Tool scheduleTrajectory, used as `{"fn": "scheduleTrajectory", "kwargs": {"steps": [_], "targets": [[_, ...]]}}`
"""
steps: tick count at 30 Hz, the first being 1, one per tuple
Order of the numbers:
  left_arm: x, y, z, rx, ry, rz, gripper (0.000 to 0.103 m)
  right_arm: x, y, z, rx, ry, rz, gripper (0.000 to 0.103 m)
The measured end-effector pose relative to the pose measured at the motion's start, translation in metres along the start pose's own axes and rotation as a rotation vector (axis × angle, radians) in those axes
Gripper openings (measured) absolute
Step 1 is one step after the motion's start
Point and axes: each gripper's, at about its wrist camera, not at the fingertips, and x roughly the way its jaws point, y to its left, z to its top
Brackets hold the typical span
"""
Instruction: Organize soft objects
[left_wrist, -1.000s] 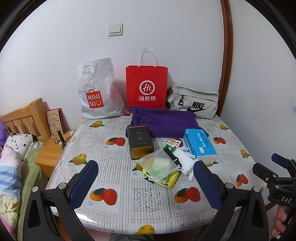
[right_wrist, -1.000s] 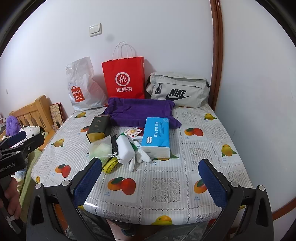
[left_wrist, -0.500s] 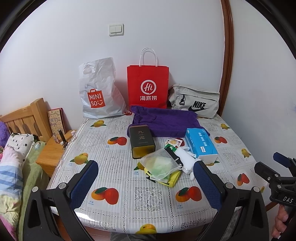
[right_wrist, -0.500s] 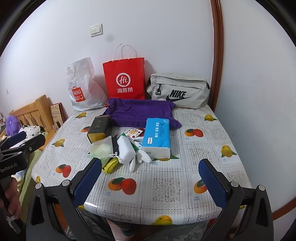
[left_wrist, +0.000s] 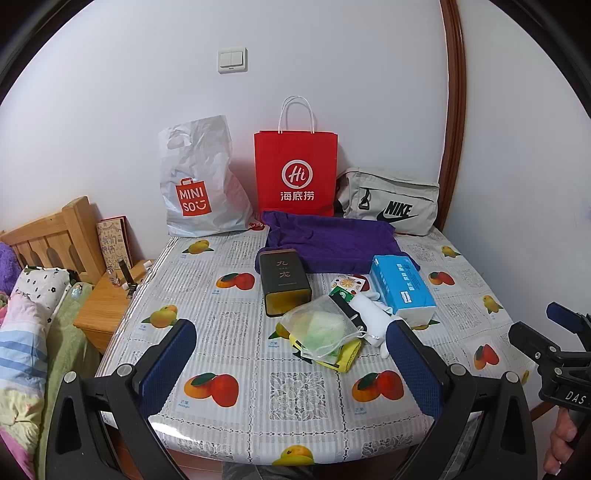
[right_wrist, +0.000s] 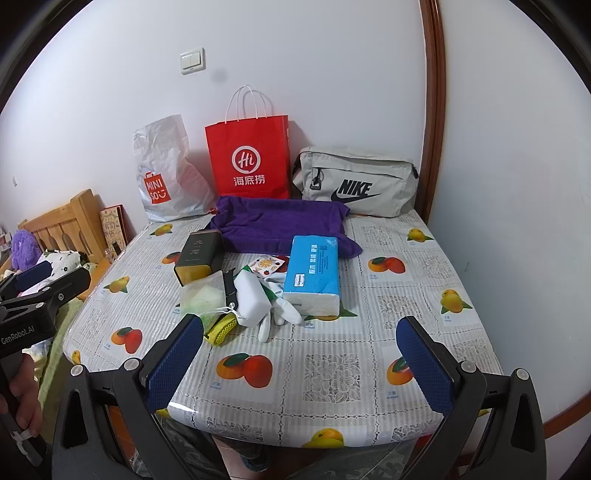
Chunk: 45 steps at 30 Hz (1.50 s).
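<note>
While both tools hover off the near edge, nothing is held:
Left gripper (left_wrist: 290, 354): fingers spread wide, empty, above the near table edge at 6 o'clock.
Right gripper (right_wrist: 301, 354): fingers just as wide, empty, also at 6 o'clock.
Table (right_wrist: 332, 376): fruit-print cover, bare along the near side.
Soft pile: mesh pouch (left_wrist: 321, 328) with something green inside lies on a yellow item (left_wrist: 349, 356), just past the left fingertips; white glove (right_wrist: 284, 314) and white block (right_wrist: 251, 299) touching beside it.
Tissue pack (right_wrist: 314, 269): blue, at 1 o'clock of the pile, touching the glove.
Dark tin (left_wrist: 283, 280): lying at 11 o'clock of the pouch.
Purple towel (left_wrist: 332, 240): spread behind tin and tissues.
Back wall, 12 o'clock: MINISO bag (left_wrist: 199, 184), red paper bag (left_wrist: 295, 173), grey Nike bag (left_wrist: 391, 206) in a row.
</note>
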Motion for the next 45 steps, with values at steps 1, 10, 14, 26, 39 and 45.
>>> {"fn": "scheduleTrajectory", "kwargs": {"steps": [1, 10, 14, 26, 39, 45], "targets": [[0.0, -0.0006, -0.0003, 0.001, 0.0, 0.0, 0.103, -0.0005, -0.0004, 0.0003, 0.0, -0.001, 0.0, 0.103], [-0.0007, -0.0001, -0.0008, 0.002, -0.001, 0.001, 0.103, -0.0015, -0.0006, 0.0004, -0.001, -0.001, 0.001, 0.103], [-0.0014, 0.0012, -0.0007, 0.004, -0.003, 0.002, 0.103, -0.0038, 0.0021, 0.0009, -0.009, -0.002, 0.001, 0.103], [-0.0018, 0.0011, -0.0009, 0.005, -0.002, 0.003, 0.103, -0.0057, 0.0039, 0.0018, -0.009, -0.006, 0.001, 0.103], [-0.0017, -0.0011, -0.0016, 0.006, -0.004, 0.003, 0.103, -0.0064, 0.0046, 0.0017, -0.011, -0.009, 0.0, 0.103], [-0.0022, -0.001, -0.001, 0.012, -0.004, -0.002, 0.103, -0.0068, 0.0043, 0.0005, -0.011, -0.014, 0.017, 0.103]]}}
